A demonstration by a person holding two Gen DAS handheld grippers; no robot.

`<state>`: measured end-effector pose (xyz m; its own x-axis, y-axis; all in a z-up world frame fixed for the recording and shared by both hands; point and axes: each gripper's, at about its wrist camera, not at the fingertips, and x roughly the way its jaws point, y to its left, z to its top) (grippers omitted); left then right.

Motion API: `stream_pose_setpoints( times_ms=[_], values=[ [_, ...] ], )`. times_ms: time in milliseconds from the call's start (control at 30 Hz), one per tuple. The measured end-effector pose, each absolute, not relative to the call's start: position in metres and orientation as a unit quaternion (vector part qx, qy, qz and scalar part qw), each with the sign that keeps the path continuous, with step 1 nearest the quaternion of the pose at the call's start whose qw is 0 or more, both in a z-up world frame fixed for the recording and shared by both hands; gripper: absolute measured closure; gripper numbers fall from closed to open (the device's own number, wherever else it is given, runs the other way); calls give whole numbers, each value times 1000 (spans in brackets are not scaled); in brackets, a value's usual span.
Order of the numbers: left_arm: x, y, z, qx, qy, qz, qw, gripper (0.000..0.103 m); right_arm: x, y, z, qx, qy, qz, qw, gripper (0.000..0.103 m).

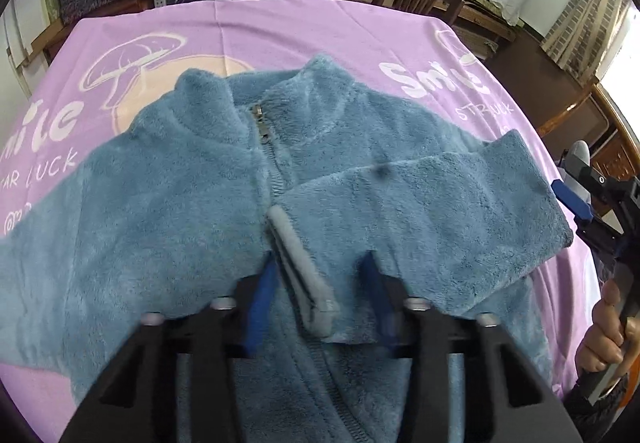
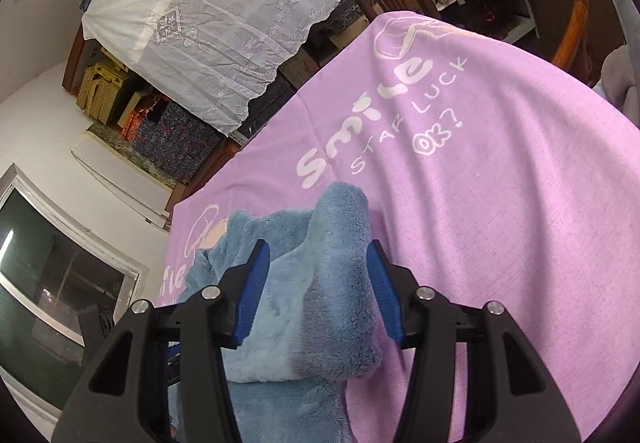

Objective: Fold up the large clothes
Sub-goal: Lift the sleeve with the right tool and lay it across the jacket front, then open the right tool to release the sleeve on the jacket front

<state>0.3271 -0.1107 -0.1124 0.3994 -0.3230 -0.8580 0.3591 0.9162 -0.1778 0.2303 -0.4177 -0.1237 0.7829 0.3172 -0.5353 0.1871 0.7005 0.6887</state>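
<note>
Fleece jacket [image 1: 208, 203], blue, lies on a purple tablecloth [image 2: 500, 203] reading "Smile STAR LUCK OK?". White lace cloth [image 2: 224, 3] hangs behind. Left gripper [image 1: 320, 299] and right gripper [image 2: 316, 295] gape open over it.

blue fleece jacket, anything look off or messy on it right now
Mostly tidy. The blue fleece jacket lies front up on the purple cloth, one sleeve already folded across the chest. Two small oddities: a dark spot on that sleeve, and the zipper stops short of the collar.
</note>
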Motion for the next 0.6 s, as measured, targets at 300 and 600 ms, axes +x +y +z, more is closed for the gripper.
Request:
stream_pose_setpoints(
  times_ms=[300,600],
  values=[
    [316,-98,-54,45,432,-163,886,96,225,-415,-116,370,318,32,872,52],
    [311,-39,-39,56,414,-95,904,96,227,-400,-114,345,329,49,878,52]
  ],
)
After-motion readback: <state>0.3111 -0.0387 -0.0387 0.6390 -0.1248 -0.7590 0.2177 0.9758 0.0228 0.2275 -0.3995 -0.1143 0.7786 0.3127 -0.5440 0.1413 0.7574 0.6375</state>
